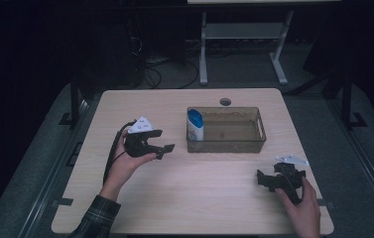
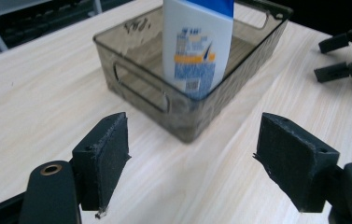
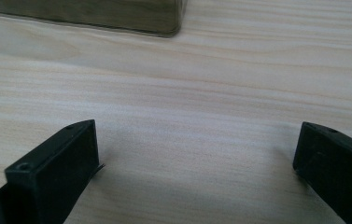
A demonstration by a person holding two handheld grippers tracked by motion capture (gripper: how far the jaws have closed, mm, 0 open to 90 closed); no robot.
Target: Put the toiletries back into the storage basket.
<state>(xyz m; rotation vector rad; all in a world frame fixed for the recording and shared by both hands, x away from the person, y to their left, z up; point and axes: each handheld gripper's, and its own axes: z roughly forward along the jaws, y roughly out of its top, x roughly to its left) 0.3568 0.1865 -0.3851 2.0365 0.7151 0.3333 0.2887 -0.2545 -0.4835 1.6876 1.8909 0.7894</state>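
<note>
A white bottle with a blue cap [image 1: 195,125] stands upright at the left end of a smoky clear bin [image 1: 261,128] on the pale wood table. In the left gripper view the bottle [image 2: 198,44] leans against the bin's near wall [image 2: 141,84]. My left gripper [image 1: 163,148] is held just left of the bin, open, with nothing between its pads [image 2: 106,158]. My right gripper [image 1: 265,179] rests low near the table's front right, open and empty; its jaws frame bare wood, with the bin's corner [image 3: 164,21] ahead.
The table [image 1: 199,198] has a round cable hole [image 1: 225,102] behind the bin. A white desk frame [image 1: 244,34] stands on the floor beyond the far edge. The other gripper's jaws [image 2: 346,51] show at the right of the left gripper view.
</note>
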